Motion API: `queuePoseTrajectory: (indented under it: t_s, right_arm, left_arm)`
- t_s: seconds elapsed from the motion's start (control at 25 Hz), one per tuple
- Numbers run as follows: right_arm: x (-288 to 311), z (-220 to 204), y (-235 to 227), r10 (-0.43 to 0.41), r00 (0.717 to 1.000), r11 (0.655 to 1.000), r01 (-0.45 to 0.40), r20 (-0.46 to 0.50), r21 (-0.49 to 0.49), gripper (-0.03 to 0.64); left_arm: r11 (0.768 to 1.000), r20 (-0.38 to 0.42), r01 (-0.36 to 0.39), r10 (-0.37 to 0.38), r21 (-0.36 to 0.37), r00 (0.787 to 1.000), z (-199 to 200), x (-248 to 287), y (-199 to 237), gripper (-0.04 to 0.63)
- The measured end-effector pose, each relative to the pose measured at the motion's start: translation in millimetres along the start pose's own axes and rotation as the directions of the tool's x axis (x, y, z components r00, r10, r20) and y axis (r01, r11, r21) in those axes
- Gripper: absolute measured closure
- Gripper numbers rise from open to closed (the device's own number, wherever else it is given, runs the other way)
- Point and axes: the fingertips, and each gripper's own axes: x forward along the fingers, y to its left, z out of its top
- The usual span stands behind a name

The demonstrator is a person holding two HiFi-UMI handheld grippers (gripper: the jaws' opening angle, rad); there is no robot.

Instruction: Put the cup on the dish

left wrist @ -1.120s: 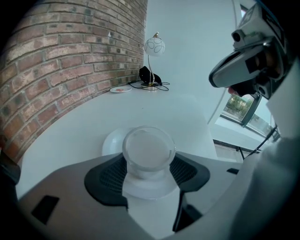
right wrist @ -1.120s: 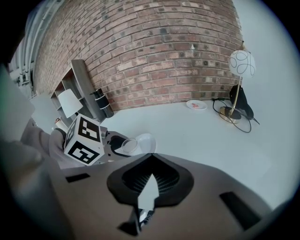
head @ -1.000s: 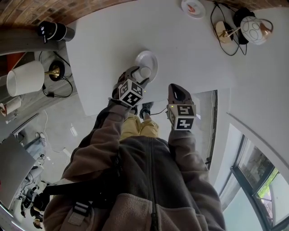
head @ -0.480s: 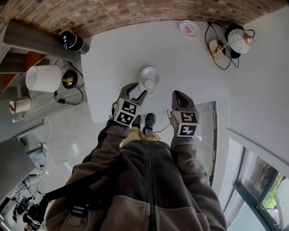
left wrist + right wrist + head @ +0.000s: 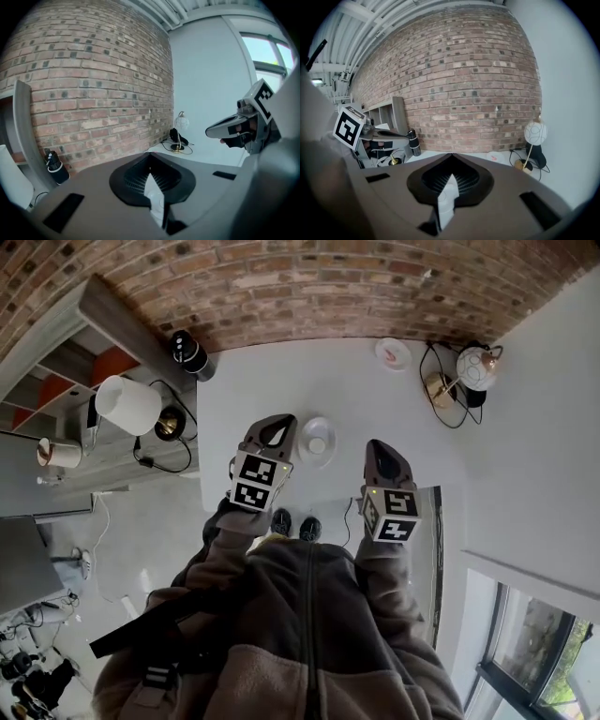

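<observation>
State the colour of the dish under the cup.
White dish, holding a white cup; the head view shows it best.

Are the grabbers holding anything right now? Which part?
Nothing is held. The left gripper and right gripper are both shut and empty. The cup sits on the dish.

My left gripper [image 5: 150, 158] fills the bottom of my view, its 2 jaws closing up tight with the tips meeting. A brick wall [image 5: 93, 79] stands ahead. At its foot I see 1 black bottle [image 5: 56, 166] on the left and a globe lamp [image 5: 181, 123] in the corner. My right gripper [image 5: 213, 132] hangs at the right.
</observation>
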Motion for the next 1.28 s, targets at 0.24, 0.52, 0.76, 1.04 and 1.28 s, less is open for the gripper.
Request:
queuePoseTrajectory:
  t_s: [0.24, 0.52, 0.76, 1.04, 1.28]
  right_arm:
    - [-11, 54, 18, 0.017, 0.996, 0.999, -0.013, 0.089, -0.042, 0.617]
    - [-11, 98, 27, 0.015, 0.981, 0.996, 0.001, 0.192, -0.085, 0.617]
    - [-28, 139, 35, 0.012, 0.946, 0.991, 0.031, 0.325, -0.127, 0.617]
    - [-32, 163, 44, 0.027, 0.923, 0.985, 0.041, 0.385, -0.165, 0.617]
    - [-33, 177, 53, 0.049, 0.907, 0.978, 0.040, 0.418, -0.203, 0.617]
  left_arm:
    - [0.997, 0.076, -0.064, 0.067, -0.040, 0.995, 51, -29, 24, 0.591]
    - [0.991, 0.167, -0.115, 0.124, -0.066, 0.978, 91, -45, 32, 0.590]
    - [0.990, 0.296, -0.141, 0.143, -0.028, 0.944, 138, -67, 32, 0.591]
    - [0.989, 0.335, -0.148, 0.140, -0.004, 0.932, 157, -73, 30, 0.591]
    - [0.987, 0.339, -0.159, 0.151, -0.005, 0.929, 157, -74, 39, 0.591]
